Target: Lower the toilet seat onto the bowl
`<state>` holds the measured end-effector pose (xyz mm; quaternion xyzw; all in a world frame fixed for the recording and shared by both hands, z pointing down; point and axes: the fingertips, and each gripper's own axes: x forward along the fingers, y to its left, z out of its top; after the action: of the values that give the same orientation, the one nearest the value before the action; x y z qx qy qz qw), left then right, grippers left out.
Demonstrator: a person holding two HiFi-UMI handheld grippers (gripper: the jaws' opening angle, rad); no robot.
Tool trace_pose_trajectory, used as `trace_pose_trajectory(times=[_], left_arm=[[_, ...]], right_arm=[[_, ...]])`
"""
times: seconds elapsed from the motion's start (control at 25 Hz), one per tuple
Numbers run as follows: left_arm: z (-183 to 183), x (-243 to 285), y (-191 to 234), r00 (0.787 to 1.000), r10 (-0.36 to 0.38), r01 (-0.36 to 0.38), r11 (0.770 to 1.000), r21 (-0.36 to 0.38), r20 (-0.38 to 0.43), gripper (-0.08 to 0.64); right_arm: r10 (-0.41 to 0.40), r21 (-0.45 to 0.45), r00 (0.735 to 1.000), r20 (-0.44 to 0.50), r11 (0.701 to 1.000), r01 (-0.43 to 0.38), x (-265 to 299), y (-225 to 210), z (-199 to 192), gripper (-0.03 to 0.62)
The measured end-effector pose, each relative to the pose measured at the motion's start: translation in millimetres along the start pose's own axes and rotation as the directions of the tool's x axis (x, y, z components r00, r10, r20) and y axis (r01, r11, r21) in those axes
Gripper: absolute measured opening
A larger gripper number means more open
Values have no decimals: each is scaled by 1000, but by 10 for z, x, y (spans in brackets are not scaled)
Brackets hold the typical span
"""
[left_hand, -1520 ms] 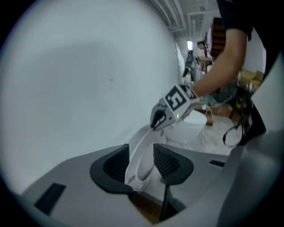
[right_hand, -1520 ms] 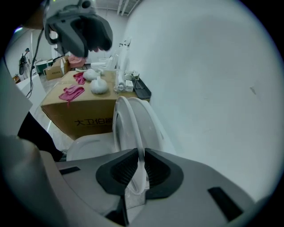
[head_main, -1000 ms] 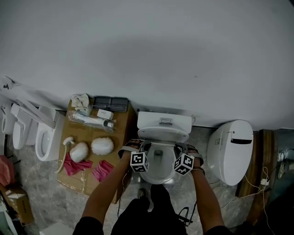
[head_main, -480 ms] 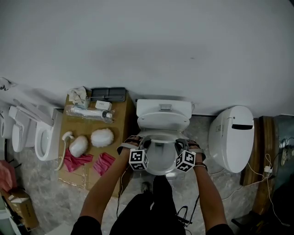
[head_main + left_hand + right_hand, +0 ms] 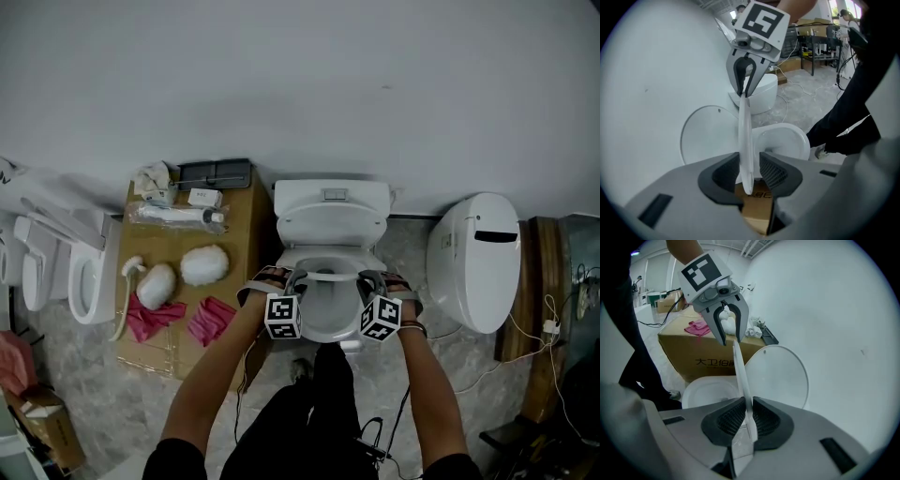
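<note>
Head view: shows toilet seat [image 5: 328, 274] tilted above bowl [image 5: 328, 323], with left gripper [image 5: 294, 281] and right gripper [image 5: 367, 281] at its side edges.

Left gripper view: shows jaws wide apart, just opened, with toilet seat edge loose between them.

Right gripper view: shows jaws nearly closed, clamping toilet seat edge; lid [image 5: 778, 376] upright behind.

The left forearm [image 5: 217, 375] and right forearm [image 5: 429, 375] reach forward to the toilet seat [image 5: 328, 275], with a downward-angled gripper on each side. The left gripper [image 5: 749, 171] has just been opening its jaws, and the seat's edge stands loosely between them. The right gripper [image 5: 746, 416] pinches the seat's opposite edge.
</note>
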<state>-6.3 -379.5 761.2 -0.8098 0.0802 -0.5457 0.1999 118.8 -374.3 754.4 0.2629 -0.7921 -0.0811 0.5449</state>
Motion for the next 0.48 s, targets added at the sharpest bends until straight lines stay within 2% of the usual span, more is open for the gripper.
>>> trace_pose_trajectory(times=[0.12,0.2,0.48], left_arm=[[-44,68,15,999,47,-48,999,-19,-14,67],[-64,91,8,998,64,-64,998,-15,-14,61],[-45,83,-235,999,40,-40,999,19,21,44]], right_arm=[[-6,-8,1000,3,1000,6,-5,61,-16,63],[-9,-16,1000,3,1000,9,-4,111,-26,63],[-20,-56,1000,-10,998,19,-38,332,-78,63]])
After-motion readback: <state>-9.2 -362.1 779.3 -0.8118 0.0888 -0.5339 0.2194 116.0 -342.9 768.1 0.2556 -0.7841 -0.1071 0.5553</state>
